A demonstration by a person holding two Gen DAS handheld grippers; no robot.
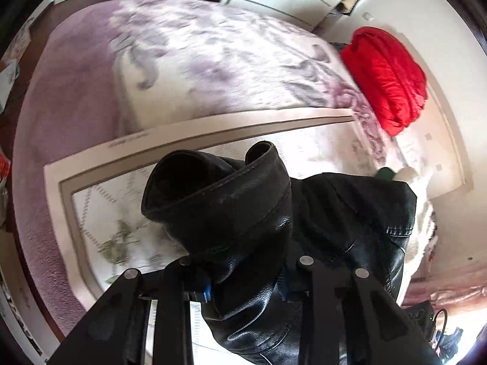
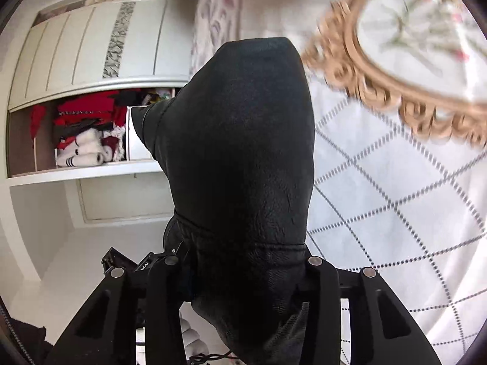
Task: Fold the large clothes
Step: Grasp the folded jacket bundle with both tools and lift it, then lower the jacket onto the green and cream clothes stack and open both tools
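Your left gripper [image 1: 246,289] clenches the black jacket [image 1: 243,213], its cuff bulging ahead over the bed [image 1: 213,60]. Your right gripper [image 2: 243,289] grips another jacket fold, likewise lifted.

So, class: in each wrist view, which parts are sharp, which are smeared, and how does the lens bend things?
Left wrist view: black leather jacket sharp, lilac blanket and red jacket motion-smeared, mat border bowed. Right wrist view: jacket sharp, gold-framed rug pattern streaked, wardrobe lines curved.
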